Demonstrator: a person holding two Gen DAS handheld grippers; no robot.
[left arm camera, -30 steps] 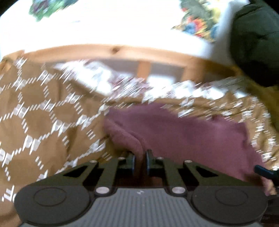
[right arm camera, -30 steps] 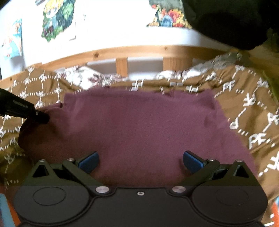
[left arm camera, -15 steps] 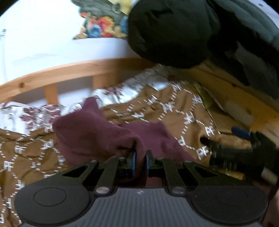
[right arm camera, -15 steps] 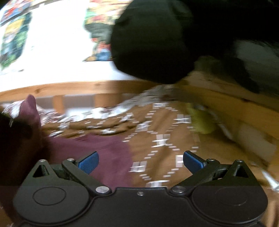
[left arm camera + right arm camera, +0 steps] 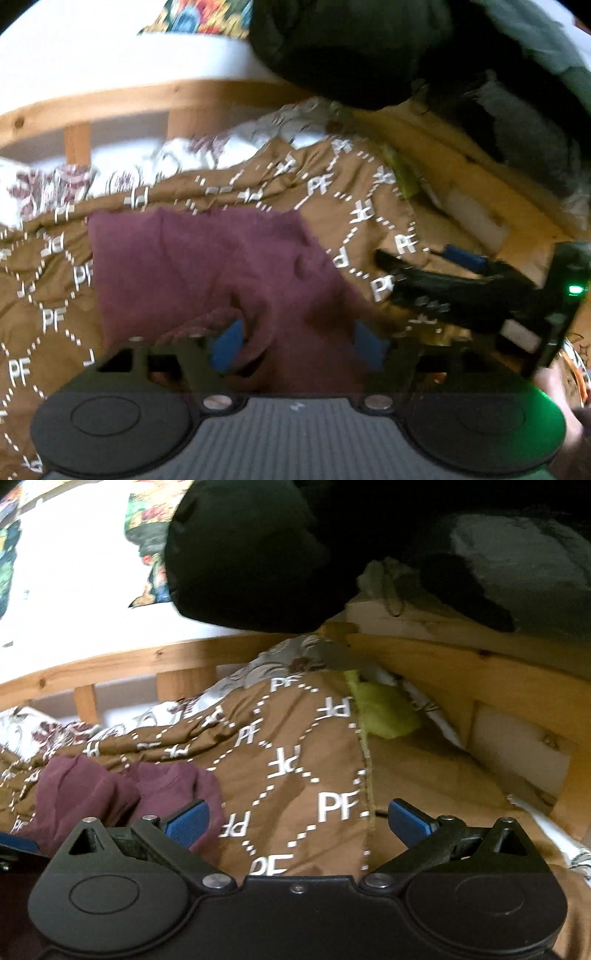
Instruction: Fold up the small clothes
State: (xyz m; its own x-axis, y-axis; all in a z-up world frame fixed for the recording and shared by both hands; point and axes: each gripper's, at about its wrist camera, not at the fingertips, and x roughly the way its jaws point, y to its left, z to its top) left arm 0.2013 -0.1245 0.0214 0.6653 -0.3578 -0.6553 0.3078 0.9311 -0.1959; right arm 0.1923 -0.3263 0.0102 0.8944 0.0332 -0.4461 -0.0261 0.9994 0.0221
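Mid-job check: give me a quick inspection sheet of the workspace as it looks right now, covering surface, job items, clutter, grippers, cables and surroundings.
Surface: brown patterned blanket, rumpled, over a floral sheet.
Job's things: maroon garment lying on the blanket, partly folded, wrinkled near the left gripper.
Clutter: yellow-green cloth at the blanket's far edge; dark bundle hanging above.
Grippers: left gripper open, over the garment; right gripper open, over bare blanket beside the garment.
Cables: nothing seen.
Surroundings: wooden bed frame, white wall with posters.
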